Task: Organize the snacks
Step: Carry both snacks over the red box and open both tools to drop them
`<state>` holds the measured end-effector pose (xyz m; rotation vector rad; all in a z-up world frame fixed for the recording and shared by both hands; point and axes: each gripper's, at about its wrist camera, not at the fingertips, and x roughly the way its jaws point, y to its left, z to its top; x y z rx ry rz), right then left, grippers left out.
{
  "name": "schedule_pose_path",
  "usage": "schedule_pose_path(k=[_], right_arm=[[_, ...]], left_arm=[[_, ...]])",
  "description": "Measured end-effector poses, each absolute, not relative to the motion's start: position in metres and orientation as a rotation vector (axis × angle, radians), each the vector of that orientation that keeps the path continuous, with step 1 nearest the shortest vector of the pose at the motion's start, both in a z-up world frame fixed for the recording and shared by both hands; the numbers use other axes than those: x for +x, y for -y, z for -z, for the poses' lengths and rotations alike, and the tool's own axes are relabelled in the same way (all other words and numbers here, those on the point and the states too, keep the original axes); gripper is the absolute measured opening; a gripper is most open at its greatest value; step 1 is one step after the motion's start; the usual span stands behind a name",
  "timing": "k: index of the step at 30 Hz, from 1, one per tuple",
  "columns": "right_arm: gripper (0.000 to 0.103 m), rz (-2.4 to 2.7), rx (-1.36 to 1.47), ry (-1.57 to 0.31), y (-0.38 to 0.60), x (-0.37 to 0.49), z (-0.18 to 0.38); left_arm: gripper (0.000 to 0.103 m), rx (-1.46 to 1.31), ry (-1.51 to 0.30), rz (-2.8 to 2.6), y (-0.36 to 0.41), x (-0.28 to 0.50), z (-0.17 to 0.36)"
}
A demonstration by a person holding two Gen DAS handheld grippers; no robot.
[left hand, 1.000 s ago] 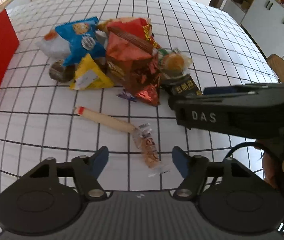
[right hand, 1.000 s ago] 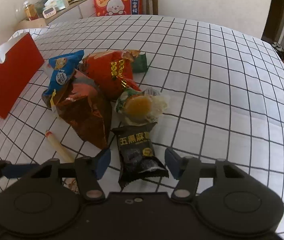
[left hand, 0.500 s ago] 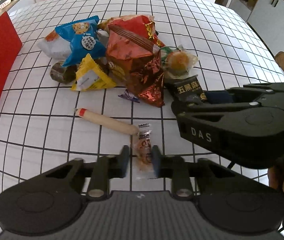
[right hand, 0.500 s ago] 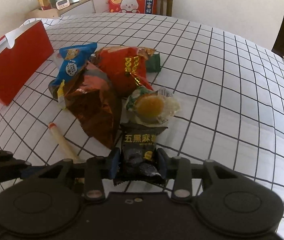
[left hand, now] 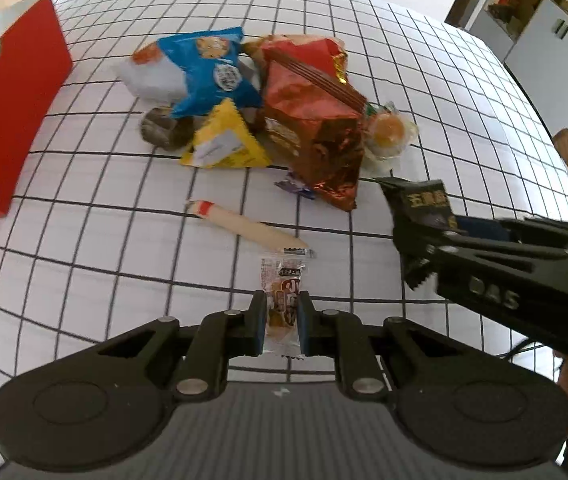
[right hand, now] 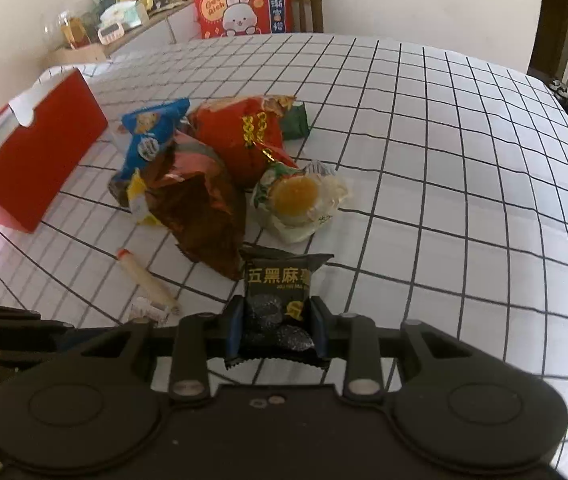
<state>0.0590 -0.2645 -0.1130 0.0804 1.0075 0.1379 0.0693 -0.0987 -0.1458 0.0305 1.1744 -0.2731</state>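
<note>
**Snacks: both tongs loaded, pile on the checked surface**

Snacks [left hand: 267, 120] sit heaped mid-way up the white grid-cloth surface [left hand: 424, 80]. We read the pile as: blue packet [left hand: 207, 68] on top left, yellow triangular packet [left hand: 223, 140] in front of it, shiny red-brown foil bag [left hand: 316, 132] in the middle, red bag with gold print [right hand: 243, 136] behind, green-wrapped piece [right hand: 296, 122] at the far edge, clear-wrapped yellow pastry [right hand: 300, 200] on the right side. A small purple wrapper [left hand: 294, 186] lies at the foil bag's near corner.

Left tongs [left hand: 280, 320]: pressed together, pinching a small clear-wrapped orange candy [left hand: 281, 300]. Wrapper pokes out past the tips on both ends.

Right tongs [right hand: 277, 322]: closing on a black sesame snack pack [right hand: 277, 284], pads on both of its sides. In the left wrist view we see the same pack [left hand: 424, 204] sticking out ahead of the right tongs' body.

Loose on the surface: a long pale sausage stick with a red tip [left hand: 243, 224], between the pile and the left tongs, just beyond the candy. We cannot tell if the two touch.

Red box [left hand: 7, 120] with an open white-lined top stands at the left edge of the surface, well apart from the pile.

Background: a chair with a red rabbit cushion [right hand: 243, 10] at the far side.
</note>
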Motion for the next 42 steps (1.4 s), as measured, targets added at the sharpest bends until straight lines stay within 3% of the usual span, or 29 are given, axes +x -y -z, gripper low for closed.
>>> schedule_pose_path(k=[19,42], right_arm=[[0.032,-0.163,0.131,-0.937,0.217,0.039,0.048],[0.032,-0.299,0.031,-0.822,0.076,0.085,0.000]], left_arm=[[0.015,-0.020,-1.059,0.211,0.025,0.073,0.081],[0.016,-0.082,-0.907,0.145,-0.106,0.118,0.006]])
